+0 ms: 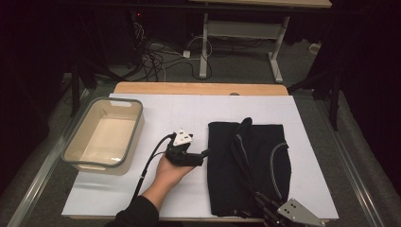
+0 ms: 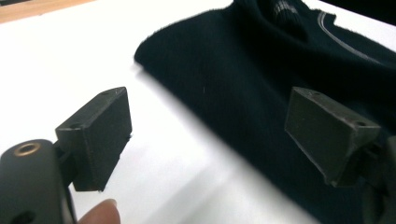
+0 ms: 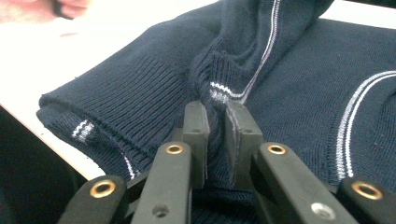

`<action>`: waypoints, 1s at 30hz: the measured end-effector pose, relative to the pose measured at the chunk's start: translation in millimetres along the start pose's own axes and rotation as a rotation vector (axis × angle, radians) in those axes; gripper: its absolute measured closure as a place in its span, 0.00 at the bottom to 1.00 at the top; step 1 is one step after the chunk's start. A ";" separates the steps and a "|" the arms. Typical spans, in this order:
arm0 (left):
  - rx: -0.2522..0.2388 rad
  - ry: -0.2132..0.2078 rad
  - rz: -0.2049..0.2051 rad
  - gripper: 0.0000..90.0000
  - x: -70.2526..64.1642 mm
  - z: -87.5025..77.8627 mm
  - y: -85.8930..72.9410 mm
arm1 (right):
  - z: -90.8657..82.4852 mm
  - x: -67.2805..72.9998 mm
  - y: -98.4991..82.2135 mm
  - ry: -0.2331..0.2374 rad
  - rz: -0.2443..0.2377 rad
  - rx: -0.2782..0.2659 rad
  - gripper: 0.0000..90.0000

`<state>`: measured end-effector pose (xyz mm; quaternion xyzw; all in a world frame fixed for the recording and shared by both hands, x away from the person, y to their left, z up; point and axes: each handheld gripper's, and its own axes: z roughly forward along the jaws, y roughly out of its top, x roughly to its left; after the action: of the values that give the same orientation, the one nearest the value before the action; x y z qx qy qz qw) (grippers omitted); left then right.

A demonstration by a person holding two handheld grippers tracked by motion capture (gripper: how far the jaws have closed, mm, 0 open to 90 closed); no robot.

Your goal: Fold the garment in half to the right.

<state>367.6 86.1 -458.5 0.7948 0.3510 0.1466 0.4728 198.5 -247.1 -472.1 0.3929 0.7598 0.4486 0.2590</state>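
Observation:
A dark navy sweater [image 1: 250, 165] with thin white stripes lies folded on the white board [image 1: 189, 113], right of centre. A sleeve [image 1: 239, 142] runs along it toward the front edge. My right gripper [image 1: 256, 194] comes in from the bottom right and is shut on the ribbed sleeve end [image 3: 219, 70], which is pinched between its pads [image 3: 215, 112]. A hand holds my left gripper [image 1: 205, 152] just left of the sweater's edge, pointing at it. In the left gripper view the jaws [image 2: 208, 109] stand wide open with nothing between them, and the sweater [image 2: 243, 70] lies just ahead.
A beige bin [image 1: 75, 142] with a grey rim stands empty at the board's left side. The left gripper's cable [image 1: 146, 165] trails back toward the front edge. Past the table's wooden far edge [image 1: 198, 88] are desk legs and cables on the floor.

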 end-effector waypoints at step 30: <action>-0.090 -0.006 0.017 0.00 14.3 -82.8 -78.3 | -16.7 -13.1 7.5 -0.015 0.067 -0.056 0.76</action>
<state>298.2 173.7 -484.6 0.7761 0.3358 0.1641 0.5079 196.1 -263.8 -457.2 0.4141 0.7314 0.4751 0.2605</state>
